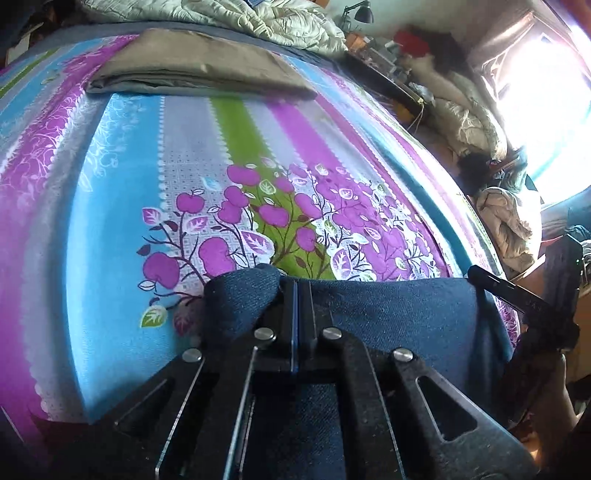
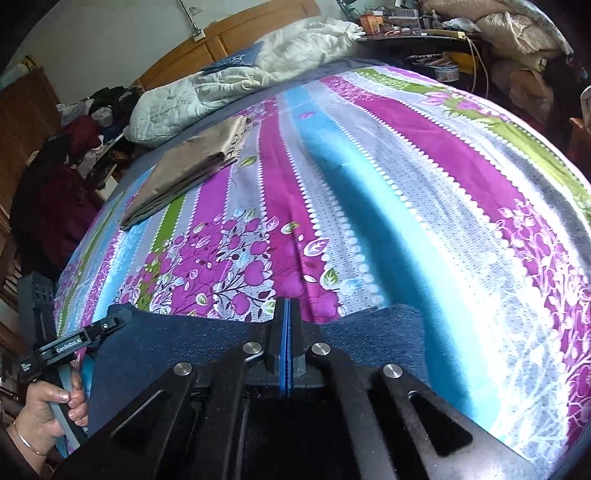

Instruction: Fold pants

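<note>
Dark blue denim pants (image 1: 388,314) lie at the near edge of the bed, their top edge stretched between both grippers. My left gripper (image 1: 296,291) is shut on the denim, with a fold bunched up on its left side. My right gripper (image 2: 287,306) is shut on the same edge of the pants (image 2: 177,343). In the left wrist view the right gripper (image 1: 480,275) shows at the cloth's right corner. In the right wrist view the left gripper (image 2: 118,319) grips the left corner, held by a hand (image 2: 48,402).
The bed carries a striped purple, blue and green floral sheet (image 1: 184,166) (image 2: 406,184). A folded tan garment (image 1: 199,62) (image 2: 192,162) lies farther up the bed. A crumpled pale quilt (image 1: 277,22) (image 2: 221,88) sits at the head. A cluttered desk (image 2: 424,33) stands beyond the bed.
</note>
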{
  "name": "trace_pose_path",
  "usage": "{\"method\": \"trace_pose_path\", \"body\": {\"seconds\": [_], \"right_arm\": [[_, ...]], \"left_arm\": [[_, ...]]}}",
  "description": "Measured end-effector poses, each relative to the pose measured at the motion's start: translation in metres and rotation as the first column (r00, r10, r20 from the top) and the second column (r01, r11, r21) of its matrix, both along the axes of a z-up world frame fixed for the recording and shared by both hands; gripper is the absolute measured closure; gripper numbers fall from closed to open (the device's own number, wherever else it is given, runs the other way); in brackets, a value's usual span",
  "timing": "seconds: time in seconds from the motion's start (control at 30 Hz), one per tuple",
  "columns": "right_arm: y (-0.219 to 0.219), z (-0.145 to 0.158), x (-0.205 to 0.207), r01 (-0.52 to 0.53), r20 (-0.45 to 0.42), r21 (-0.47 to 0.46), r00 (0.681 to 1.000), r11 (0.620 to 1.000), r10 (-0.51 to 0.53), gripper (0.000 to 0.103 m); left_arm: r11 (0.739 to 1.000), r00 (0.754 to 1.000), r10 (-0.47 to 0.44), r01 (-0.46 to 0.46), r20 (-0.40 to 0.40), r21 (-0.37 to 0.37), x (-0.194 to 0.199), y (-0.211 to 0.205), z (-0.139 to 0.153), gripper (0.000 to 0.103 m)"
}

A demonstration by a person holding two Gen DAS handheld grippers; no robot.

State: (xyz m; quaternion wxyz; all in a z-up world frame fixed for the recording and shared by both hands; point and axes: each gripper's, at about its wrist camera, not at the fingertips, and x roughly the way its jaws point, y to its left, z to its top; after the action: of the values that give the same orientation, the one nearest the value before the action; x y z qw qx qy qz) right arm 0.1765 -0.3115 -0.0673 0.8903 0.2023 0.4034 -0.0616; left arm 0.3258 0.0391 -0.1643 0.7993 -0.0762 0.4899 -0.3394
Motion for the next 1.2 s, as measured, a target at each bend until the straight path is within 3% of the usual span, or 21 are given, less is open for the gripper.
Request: {"method": "trace_pose_path", "body": {"seconds": [0.07,0.1,0.17,0.23,0.27,0.3,0.37,0.43,0.5,0.53,0.6,0.67,0.8,0.83,0.87,0.93,1.07,1.2], "right_arm": [[0.001,0.018,-0.021,-0.005,0.034,-0.046,0.999,0.999,0.007,0.101],[0.001,0.029,-0.038,-0.013,0.059,-0.057,0.998,0.998,0.016,0.1],[-0.003,0.045,-0.081,-0.017,0.098,-0.073,0.995,0.997,0.024,0.099],[-0.007,0.054,-0.127,0.012,0.118,-0.079,0.993,0.997,-0.003,0.096],[-0.01,0.054,-0.152,0.027,0.119,-0.072,0.993,0.997,-0.019,0.09],[-0.011,0.051,-0.172,0.041,0.109,-0.059,0.993,0.997,-0.034,0.088],[-0.011,0.042,-0.207,0.075,0.068,-0.044,0.995,0.996,-0.071,0.085],[-0.006,0.031,-0.237,0.104,0.026,-0.046,0.994,0.993,-0.103,0.085],[-0.005,0.021,-0.257,0.133,-0.006,-0.072,0.991,0.989,-0.133,0.085],[-0.008,0.015,-0.261,0.147,-0.022,-0.084,0.989,0.986,-0.149,0.085],[-0.021,0.003,-0.263,0.201,-0.073,-0.115,0.975,0.973,-0.211,0.085],[-0.033,-0.001,-0.265,0.223,-0.076,-0.109,0.97,0.969,-0.232,0.085],[-0.043,0.01,-0.254,0.132,0.015,-0.008,0.991,0.991,-0.132,0.085],[-0.043,0.014,-0.248,0.089,0.033,0.008,0.995,0.996,-0.089,0.081],[-0.043,0.017,-0.239,0.037,0.043,0.031,0.998,0.999,-0.039,0.07],[-0.042,0.018,-0.223,-0.032,0.056,0.024,0.998,0.999,0.03,0.064],[-0.046,0.011,-0.19,-0.171,0.044,0.081,0.985,0.982,0.168,0.059],[-0.057,-0.002,-0.162,-0.236,0.032,0.151,0.972,0.96,0.234,0.057]], "left_arm": [[0.999,0.999,0.05,-0.05,0.019,-0.006,-0.01,0.012,0.019,0.099],[0.997,0.997,0.076,-0.075,0.033,-0.03,-0.016,0.024,0.029,0.093],[0.988,0.99,0.127,-0.121,0.06,-0.093,-0.036,0.055,0.056,0.055],[0.981,0.986,0.154,-0.145,0.063,-0.129,-0.054,0.078,0.073,0.05],[0.983,0.985,0.156,-0.148,0.068,-0.108,-0.066,0.087,0.077,0.049],[0.987,0.984,0.156,-0.151,0.083,-0.058,-0.077,0.09,0.078,0.049],[0.974,0.977,0.169,-0.186,0.133,0.129,-0.108,0.094,0.074,0.049],[0.941,0.969,0.187,-0.225,0.164,0.252,-0.127,0.097,0.069,0.046],[0.882,0.953,0.233,-0.291,0.193,0.372,-0.143,0.101,0.059,0.034],[0.863,0.949,0.255,-0.31,0.188,0.399,-0.149,0.107,0.051,0.025],[0.865,0.953,0.264,-0.302,0.148,0.401,-0.15,0.115,0.041,0.024],[0.848,0.958,0.265,-0.286,0.11,0.446,-0.145,0.111,0.026,0.025],[0.882,0.952,0.302,-0.299,0.05,0.364,-0.134,0.119,0.017,0.019],[0.884,0.947,0.318,-0.313,0.046,0.346,-0.132,0.121,0.017,0.019],[0.888,0.943,0.33,-0.323,0.035,0.327,-0.129,0.124,0.017,0.02],[0.91,0.945,0.326,-0.318,0.013,0.268,-0.129,0.127,0.022,0.027],[0.963,0.972,0.236,-0.235,0.011,0.13,-0.134,0.112,0.049,0.03],[0.985,0.993,0.117,-0.117,0.007,0.124,-0.122,0.082,0.047,0.029]]}}
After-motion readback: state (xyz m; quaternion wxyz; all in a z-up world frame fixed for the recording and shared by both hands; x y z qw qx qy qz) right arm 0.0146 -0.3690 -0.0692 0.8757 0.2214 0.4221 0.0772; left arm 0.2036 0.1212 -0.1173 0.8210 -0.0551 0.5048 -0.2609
